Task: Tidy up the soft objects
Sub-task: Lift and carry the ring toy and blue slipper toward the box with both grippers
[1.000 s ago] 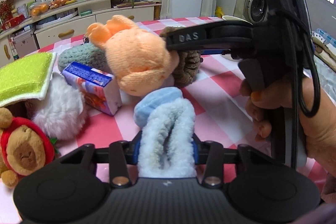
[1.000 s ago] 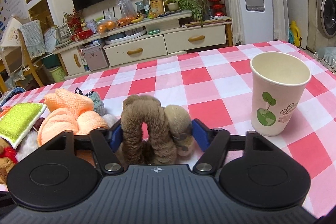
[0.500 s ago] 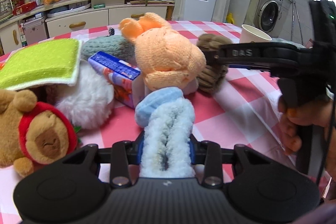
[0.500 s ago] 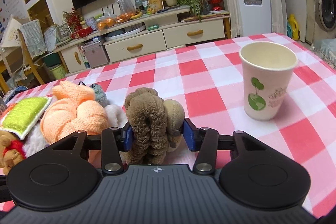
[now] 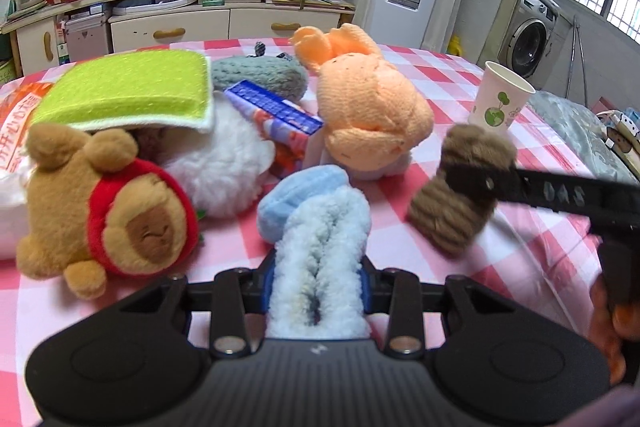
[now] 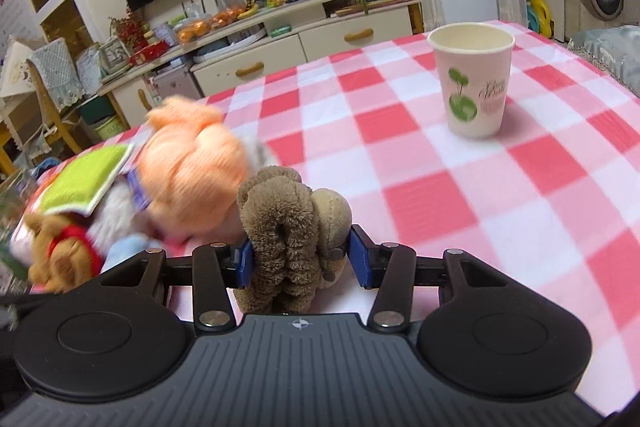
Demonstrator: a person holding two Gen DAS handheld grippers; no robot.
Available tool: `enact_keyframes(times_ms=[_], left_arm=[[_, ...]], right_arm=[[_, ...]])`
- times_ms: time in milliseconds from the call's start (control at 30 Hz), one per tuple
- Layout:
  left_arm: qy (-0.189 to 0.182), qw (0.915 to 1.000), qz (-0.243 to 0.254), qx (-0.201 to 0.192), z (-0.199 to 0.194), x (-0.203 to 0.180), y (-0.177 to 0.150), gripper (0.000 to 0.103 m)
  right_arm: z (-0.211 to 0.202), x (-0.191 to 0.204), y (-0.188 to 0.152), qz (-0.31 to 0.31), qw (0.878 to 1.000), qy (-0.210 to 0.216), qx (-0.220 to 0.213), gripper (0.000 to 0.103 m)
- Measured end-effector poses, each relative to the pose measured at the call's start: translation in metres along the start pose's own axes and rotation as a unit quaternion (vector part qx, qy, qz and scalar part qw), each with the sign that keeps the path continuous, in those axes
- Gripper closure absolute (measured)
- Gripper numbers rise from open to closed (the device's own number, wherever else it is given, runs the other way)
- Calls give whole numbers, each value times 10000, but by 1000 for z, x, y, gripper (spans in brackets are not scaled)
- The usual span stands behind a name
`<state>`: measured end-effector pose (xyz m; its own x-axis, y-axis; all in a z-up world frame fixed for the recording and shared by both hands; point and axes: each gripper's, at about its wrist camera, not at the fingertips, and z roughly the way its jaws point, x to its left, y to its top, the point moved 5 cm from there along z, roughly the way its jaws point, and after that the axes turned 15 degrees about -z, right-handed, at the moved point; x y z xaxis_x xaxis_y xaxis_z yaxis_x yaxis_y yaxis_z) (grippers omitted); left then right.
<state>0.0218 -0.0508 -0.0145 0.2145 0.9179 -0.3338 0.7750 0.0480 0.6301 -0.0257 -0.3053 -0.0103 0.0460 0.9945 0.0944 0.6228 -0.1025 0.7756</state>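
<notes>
My left gripper (image 5: 318,269) is shut on a fluffy light-blue sock (image 5: 320,223) and holds it low over the checked tablecloth (image 5: 532,259). My right gripper (image 6: 300,259) is shut on a brown fuzzy toy (image 6: 288,223), which also shows in the left wrist view (image 5: 460,183), pinched by the black finger (image 5: 520,183). An orange knitted plush (image 5: 368,111) (image 6: 192,163), a white fluffy ball (image 5: 220,163), a bear in a red hood (image 5: 108,211), a grey knitted toy (image 5: 260,77) and a green sponge (image 5: 128,91) form a pile at the left.
A paper cup (image 6: 472,79) (image 5: 500,99) stands upright at the far right of the table. A blue and red packet (image 5: 280,123) leans between the white ball and the orange plush. A white plastic bag (image 5: 12,147) lies at the far left edge.
My right gripper has pulled the brown toy away from the orange plush, back and to the right. My left gripper with the sock has drawn back and turned toward the pile.
</notes>
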Motion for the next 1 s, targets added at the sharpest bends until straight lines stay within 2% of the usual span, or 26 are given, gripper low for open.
enact_keyframes(times_ms=[167,367,567,1000], left_arm=[[58,10000,-81,0,-5,5,0,68],[142,9995,-78,-264,-26,12,6,68],[272,9980,-44,-562,-48,22,16,68],[543,9927,-112,-1072,-84,45,34,68]], right_arm=[[-10,24,-14,-157,9998,74,28,44],[-12,53,-17,-298,9994,178,58,44],[-20,73,-9,-439,9988,201,-44,44],[-29,104,18,-458,9968,597,-267,44]])
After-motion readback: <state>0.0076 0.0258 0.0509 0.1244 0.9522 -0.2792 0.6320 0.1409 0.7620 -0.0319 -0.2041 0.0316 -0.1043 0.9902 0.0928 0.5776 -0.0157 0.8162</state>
